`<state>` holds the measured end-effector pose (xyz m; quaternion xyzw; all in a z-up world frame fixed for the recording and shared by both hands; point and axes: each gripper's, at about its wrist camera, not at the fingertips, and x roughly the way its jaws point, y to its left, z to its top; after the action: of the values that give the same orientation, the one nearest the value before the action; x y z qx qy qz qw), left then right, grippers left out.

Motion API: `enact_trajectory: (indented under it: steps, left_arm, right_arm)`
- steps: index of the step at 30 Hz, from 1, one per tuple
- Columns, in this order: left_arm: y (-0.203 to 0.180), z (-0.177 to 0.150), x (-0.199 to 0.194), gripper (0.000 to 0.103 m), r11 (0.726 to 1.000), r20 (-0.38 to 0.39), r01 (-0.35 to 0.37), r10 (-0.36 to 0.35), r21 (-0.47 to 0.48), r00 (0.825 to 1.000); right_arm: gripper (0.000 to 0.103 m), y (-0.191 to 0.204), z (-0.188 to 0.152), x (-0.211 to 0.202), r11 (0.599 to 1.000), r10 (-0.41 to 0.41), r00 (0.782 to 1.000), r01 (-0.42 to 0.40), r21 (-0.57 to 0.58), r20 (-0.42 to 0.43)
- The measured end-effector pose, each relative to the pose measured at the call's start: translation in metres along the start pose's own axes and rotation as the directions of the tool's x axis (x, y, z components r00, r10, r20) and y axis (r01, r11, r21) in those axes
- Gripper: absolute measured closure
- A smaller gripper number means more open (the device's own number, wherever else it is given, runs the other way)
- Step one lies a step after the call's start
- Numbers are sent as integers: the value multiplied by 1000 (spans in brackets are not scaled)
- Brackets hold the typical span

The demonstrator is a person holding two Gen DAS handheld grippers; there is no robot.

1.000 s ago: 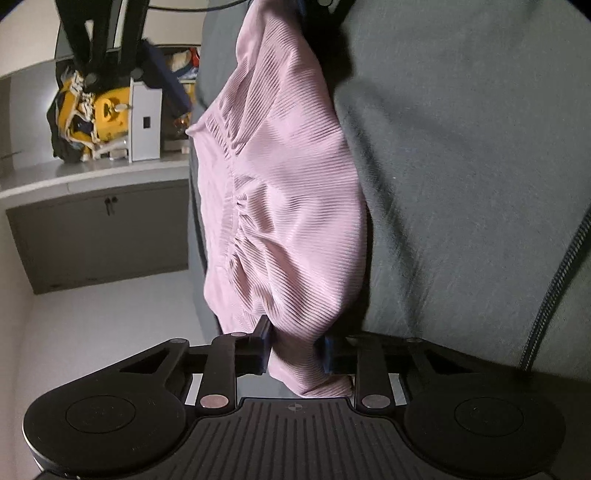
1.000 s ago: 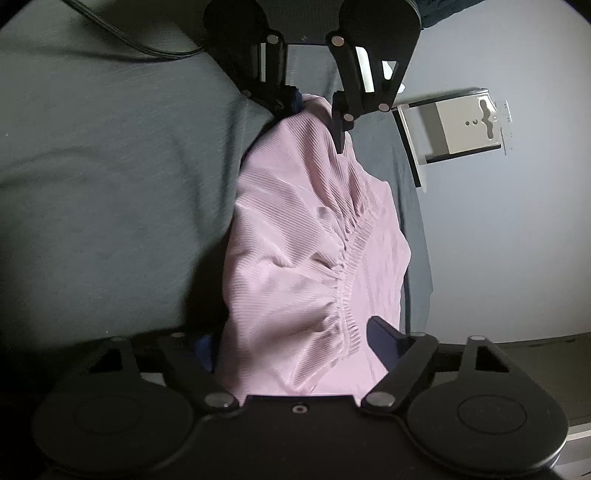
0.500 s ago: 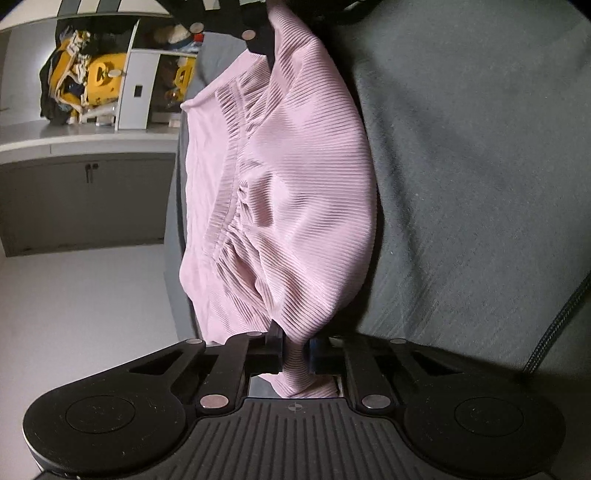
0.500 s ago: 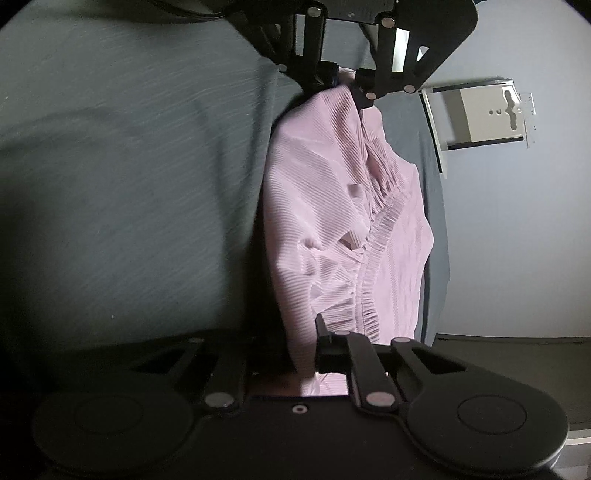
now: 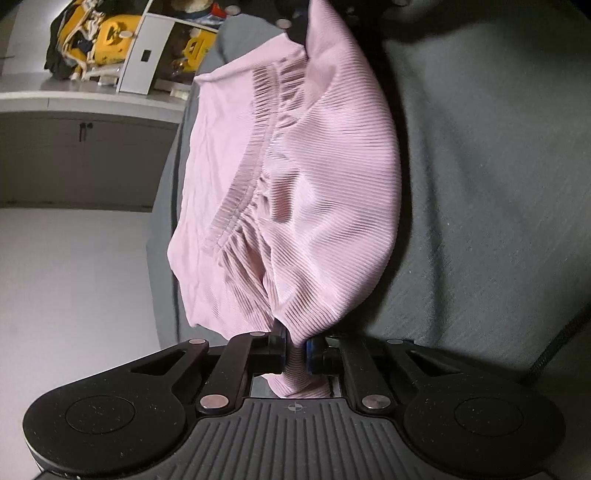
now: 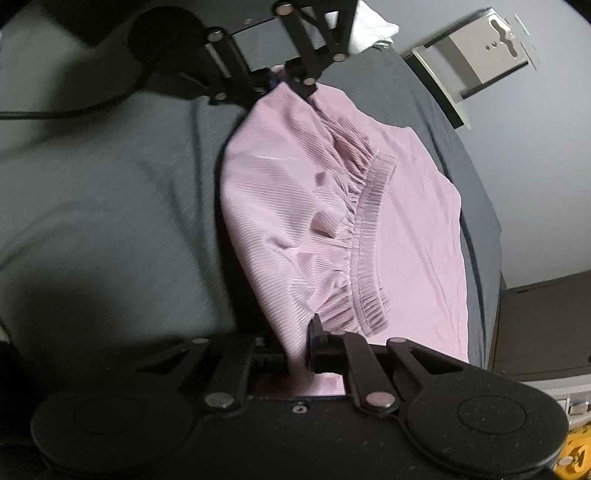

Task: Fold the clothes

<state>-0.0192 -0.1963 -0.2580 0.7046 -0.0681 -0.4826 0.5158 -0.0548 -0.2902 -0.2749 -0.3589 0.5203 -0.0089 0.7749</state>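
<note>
A pink ribbed garment with a gathered elastic band lies stretched over a grey fabric surface. My left gripper is shut on one end of it, with pink cloth bunched between the pads. My right gripper is shut on the opposite end of the same pink garment. Each gripper shows at the top of the other's view: the right gripper in the left wrist view, the left gripper in the right wrist view. The garment's ribbed layer is lifted and domed between them.
The grey surface's edge runs just beside the garment, with pale floor beyond it. Grey cabinets and a counter with yellow items stand behind. A black cable crosses the grey fabric. A white wall bracket hangs at the upper right.
My right gripper went from open around the garment's edge to shut on it. Both grippers have drawn closer together, and the ribbed layer has lifted into a dome.
</note>
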Motion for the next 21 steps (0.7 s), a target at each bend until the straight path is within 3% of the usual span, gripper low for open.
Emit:
enact_trajectory:
  steps: [21]
  left_arm:
    - [-7, -10, -25, 95, 999, -34, 23, -22, 26, 999]
  right_arm:
    - [93, 23, 0, -34, 996, 33, 999, -32, -87, 14]
